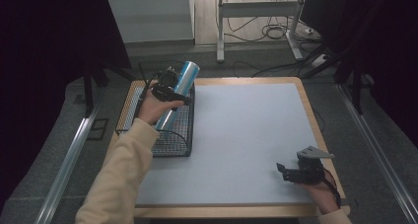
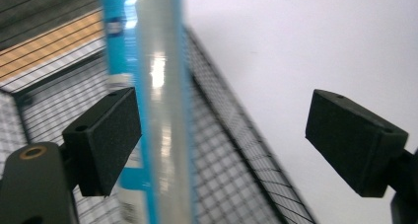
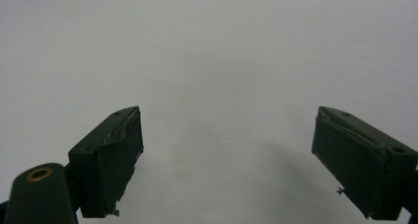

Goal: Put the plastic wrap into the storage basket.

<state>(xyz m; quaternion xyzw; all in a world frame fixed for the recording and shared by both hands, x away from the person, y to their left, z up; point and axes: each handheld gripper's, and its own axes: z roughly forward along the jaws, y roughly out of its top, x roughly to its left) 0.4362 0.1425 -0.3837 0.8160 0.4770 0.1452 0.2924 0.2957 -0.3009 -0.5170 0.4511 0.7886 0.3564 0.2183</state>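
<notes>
Black wire basket (image 1: 162, 135) sits on the table (image 1: 246, 145) w/ its left end on the bare wood strip, at ~9-10 o'clock of the grey mat. Inside it: one long shiny blue cylinder (image 1: 178, 93), tilted, lower end down in the basket, upper end sticking out past the far rim toward 1 o'clock. Can't tell if anything else is in the basket.

Left gripper (image 1: 170, 93) is over the basket, held by the left hand (image 1: 153, 109), sleeve coming in from 6-7 o'clock. In the left gripper view its jaws stand wide apart: the cylinder (image 2: 157, 105) runs bottom to top just beside the left pad (image 2: 106, 137), the right pad (image 2: 357, 140) is well clear of it, w/ mesh (image 2: 231, 160) and grey mat behind. So spread wide, not clamped; whether the left pad actually touches the tube, can't tell. Tube has a blue printed strip and a clear glossy side.

Right gripper (image 1: 286, 170) is at ~4-5 o'clock of the mat, near the front right corner, in the right hand (image 1: 318, 187), pointing toward 9 o'clock. Right gripper view: both pads (image 3: 111, 160) spread wide over bare grey surface, nothing between them.
</notes>
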